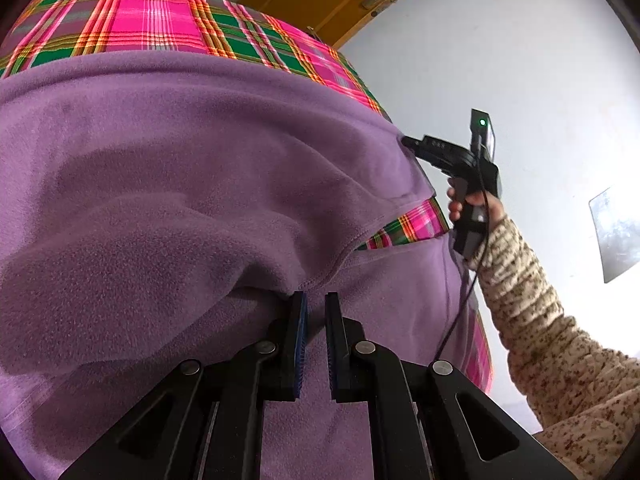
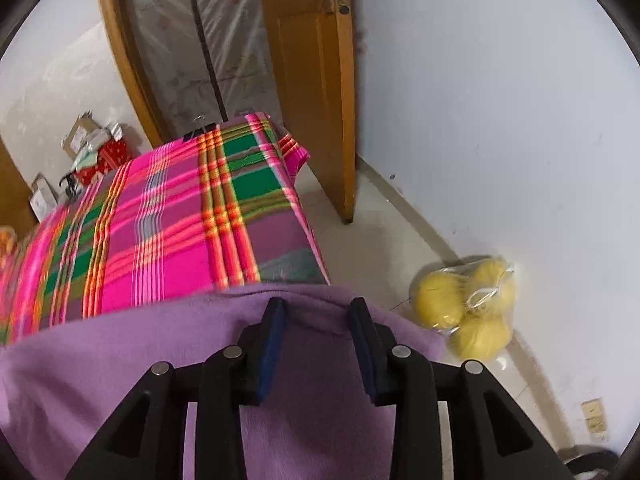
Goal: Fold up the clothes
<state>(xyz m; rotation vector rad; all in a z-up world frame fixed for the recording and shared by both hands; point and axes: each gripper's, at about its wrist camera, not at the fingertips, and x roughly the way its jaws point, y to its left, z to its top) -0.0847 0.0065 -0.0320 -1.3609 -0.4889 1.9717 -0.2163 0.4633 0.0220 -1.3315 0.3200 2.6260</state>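
A: Where is the purple fleece garment [image 1: 168, 200] relative to the fingers?

B: It lies spread over the plaid cloth [image 1: 152, 24] that covers the bench. In the left wrist view, the left gripper [image 1: 316, 304] sits low over the fleece, its tips at a stitched hem fold. A narrow gap shows between the blue pads [image 1: 302, 344], and I cannot tell whether any fabric is pinched there.

A: And the other one?

B: The right gripper [image 2: 318, 306] hangs over the garment's far edge, near the bench corner. Its fingers [image 2: 272, 344] stand moderately apart, with fleece showing between them but nothing clamped. From the left camera, the tool's nose touches the fleece edge, held by a hand [image 1: 470, 204] in a speckled knit sleeve [image 1: 532, 304].

A: Any writing to read?

B: None legible. Boxes [image 2: 80, 136] on the floor carry labels too small to make out. A bag of yellow balls [image 2: 468, 304] rests against the wall, beside the wooden door [image 2: 316, 80].
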